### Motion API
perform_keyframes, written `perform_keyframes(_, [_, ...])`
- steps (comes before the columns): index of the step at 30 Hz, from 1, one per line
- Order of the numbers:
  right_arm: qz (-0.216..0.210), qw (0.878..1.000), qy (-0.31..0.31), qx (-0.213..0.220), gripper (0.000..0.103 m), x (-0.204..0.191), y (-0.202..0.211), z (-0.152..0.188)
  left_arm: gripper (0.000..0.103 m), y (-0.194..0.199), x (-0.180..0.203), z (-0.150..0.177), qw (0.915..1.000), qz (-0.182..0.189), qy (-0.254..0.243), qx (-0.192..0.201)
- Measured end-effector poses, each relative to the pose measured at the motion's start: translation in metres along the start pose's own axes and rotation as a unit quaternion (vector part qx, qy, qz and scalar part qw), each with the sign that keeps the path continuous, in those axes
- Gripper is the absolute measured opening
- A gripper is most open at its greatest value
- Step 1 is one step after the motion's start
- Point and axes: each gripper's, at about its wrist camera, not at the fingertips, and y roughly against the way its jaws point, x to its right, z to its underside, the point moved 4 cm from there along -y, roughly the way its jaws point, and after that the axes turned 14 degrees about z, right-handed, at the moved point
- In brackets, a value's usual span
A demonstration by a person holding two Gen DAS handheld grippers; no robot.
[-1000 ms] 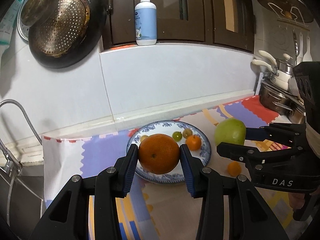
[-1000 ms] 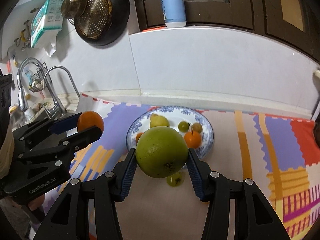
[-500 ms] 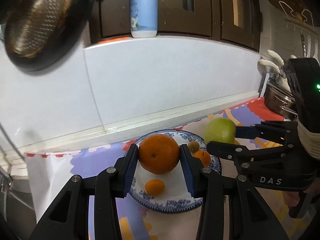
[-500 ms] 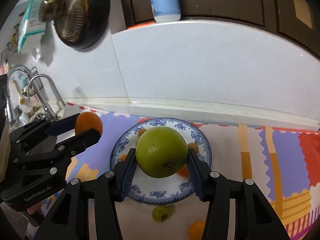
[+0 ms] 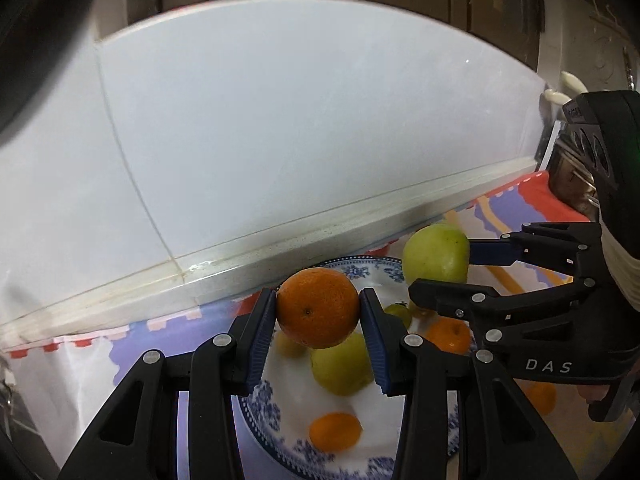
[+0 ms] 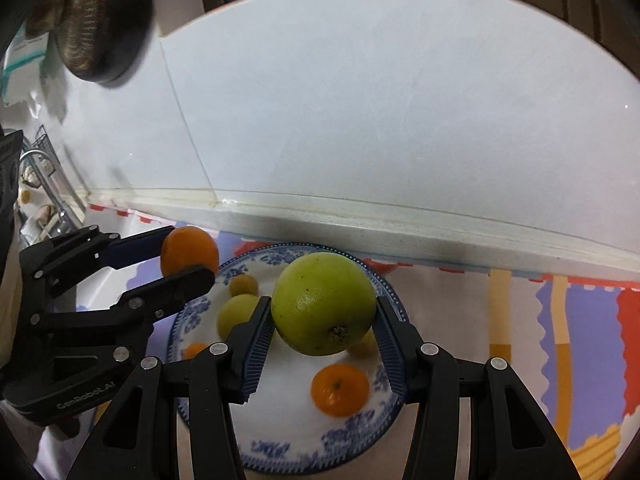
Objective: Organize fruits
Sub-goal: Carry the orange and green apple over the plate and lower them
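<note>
My left gripper (image 5: 319,320) is shut on a large orange (image 5: 318,307) and holds it above the left part of a blue-and-white plate (image 5: 264,412). My right gripper (image 6: 324,320) is shut on a big green citrus fruit (image 6: 323,303) above the same plate (image 6: 352,432). On the plate lie a small orange (image 6: 339,389), a yellow-green lemon (image 6: 236,314) and several small fruits. The right gripper with its green fruit (image 5: 436,254) shows at the right of the left wrist view. The left gripper with its orange (image 6: 189,250) shows at the left of the right wrist view.
The plate sits on a colourful mat (image 6: 580,328) against a white tiled wall (image 6: 360,120). A small orange (image 5: 540,398) lies on the mat right of the plate. A pan with a strainer (image 6: 92,20) hangs upper left. A tap and sink rack (image 6: 36,168) stand at far left.
Both grippers have moved forward and down toward the plate, each still holding its fruit. The plate now looks closer and lies under both fruits.
</note>
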Motion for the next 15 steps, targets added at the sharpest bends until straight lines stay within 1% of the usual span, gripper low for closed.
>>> perform_keyframes(9, [-0.002,0.999,0.002,-0.036,0.05,0.003,-0.046,-0.002,0.042,-0.046,-0.018,0.001,0.9989,0.023,0.017,-0.038])
perform_keyframes(15, [-0.001,0.999,0.006,-0.05,0.05,0.001,-0.065,-0.001,0.042,-0.059,-0.022,0.004,0.9983,0.027,0.016,-0.049])
